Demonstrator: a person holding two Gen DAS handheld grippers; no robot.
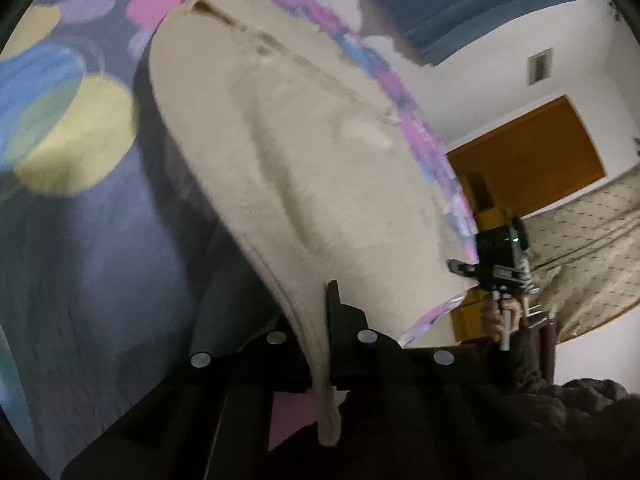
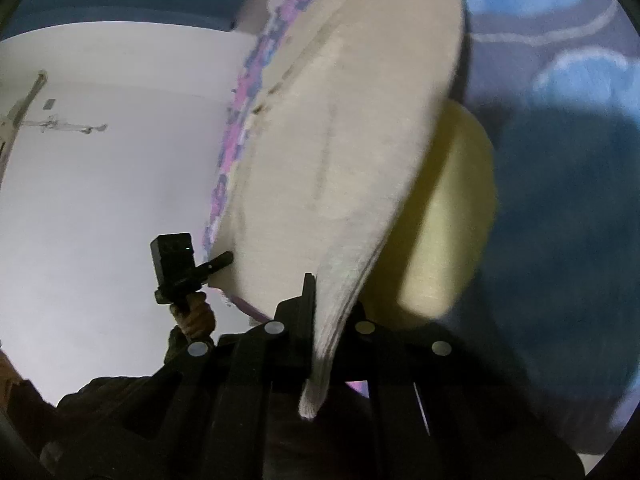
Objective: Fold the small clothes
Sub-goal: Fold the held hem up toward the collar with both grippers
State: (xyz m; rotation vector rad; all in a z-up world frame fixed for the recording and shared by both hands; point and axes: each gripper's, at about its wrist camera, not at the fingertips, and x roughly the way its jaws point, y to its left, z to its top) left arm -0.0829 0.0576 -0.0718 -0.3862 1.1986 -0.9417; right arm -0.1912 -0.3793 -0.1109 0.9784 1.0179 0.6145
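A small beige garment (image 1: pixel 304 168) with a pink-and-purple patterned lining hangs lifted between both grippers, above a blue bedspread with coloured circles. My left gripper (image 1: pixel 326 320) is shut on one beige edge, the cloth running between its jaws. My right gripper (image 2: pixel 316 312) is shut on the opposite edge of the beige garment (image 2: pixel 340 152). Each gripper shows in the other's view, pinching its corner: the right one in the left wrist view (image 1: pixel 460 266), the left one in the right wrist view (image 2: pixel 224 260).
The bedspread (image 1: pixel 80 240) lies below and behind the garment; it also shows in the right wrist view (image 2: pixel 560 200). A white wall (image 2: pixel 100 180), an orange door (image 1: pixel 532 160), a blue curtain (image 1: pixel 460 4) and a patterned beige cover (image 1: pixel 592 248) stand beyond.
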